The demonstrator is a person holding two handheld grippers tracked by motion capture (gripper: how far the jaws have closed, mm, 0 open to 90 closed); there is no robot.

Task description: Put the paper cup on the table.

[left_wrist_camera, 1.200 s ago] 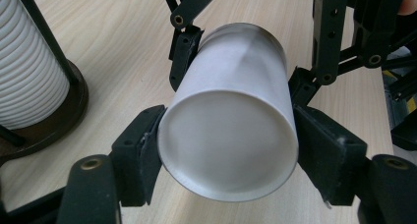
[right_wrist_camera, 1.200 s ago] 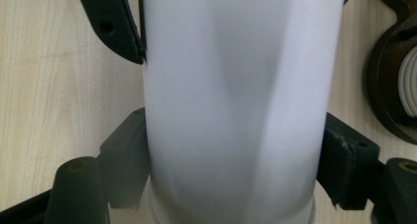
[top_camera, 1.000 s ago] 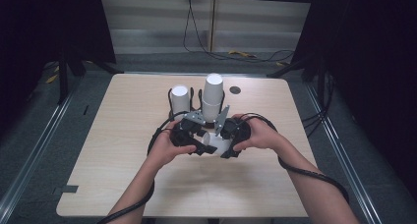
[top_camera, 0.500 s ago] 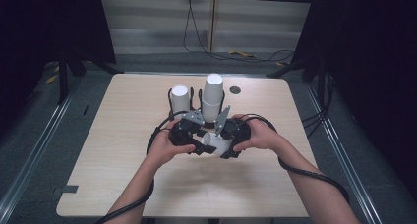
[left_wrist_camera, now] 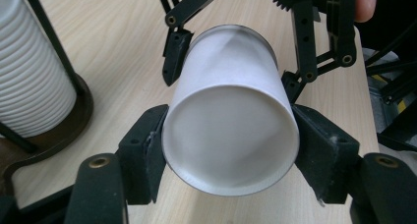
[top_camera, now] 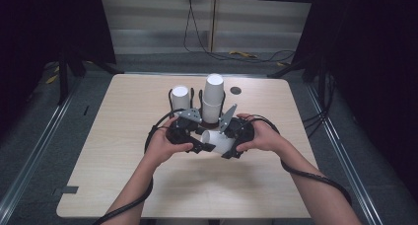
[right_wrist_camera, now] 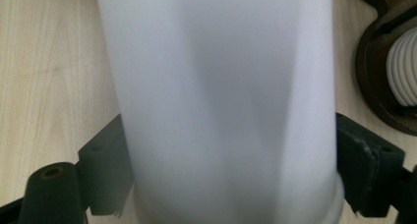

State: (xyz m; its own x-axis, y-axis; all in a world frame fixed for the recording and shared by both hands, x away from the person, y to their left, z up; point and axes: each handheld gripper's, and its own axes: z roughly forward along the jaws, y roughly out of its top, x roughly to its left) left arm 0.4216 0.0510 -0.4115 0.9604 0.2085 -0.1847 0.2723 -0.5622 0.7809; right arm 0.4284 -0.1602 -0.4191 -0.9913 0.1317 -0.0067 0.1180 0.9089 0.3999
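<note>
Two grippers meet over the near middle of the table (top_camera: 123, 185), with one white cup (top_camera: 219, 140) lying on its side between them, clear of the wood. From the high view its long axis runs roughly from ten o'clock to four o'clock. In the left gripper view the cup (left_wrist_camera: 231, 130) shows a round end facing the camera and narrows away toward twelve o'clock; whether that end is the base or the mouth I cannot tell. The left gripper (left_wrist_camera: 231, 150) has just been closing, and its pads press the cup's sides at nine and three o'clock, so it has the grip. The right gripper (right_wrist_camera: 231, 170) has just been opening with the cup (right_wrist_camera: 221, 96) between its jaws; in its own view the cup runs up toward twelve o'clock, and the pads sit just beside the walls at nine and three. Whether they touch is hard to tell, but it looks like letting go. I judge this a handover, left hand (top_camera: 165, 146) taking over from right hand (top_camera: 263, 136). Beyond the hands, at twelve o'clock, stands a tall stack (top_camera: 213, 99) of cups in a wire holder, with a shorter stack (top_camera: 180, 97) at eleven. The coming move turns on the cup lying crosswise: it would need tipping upright to go on either.
</note>
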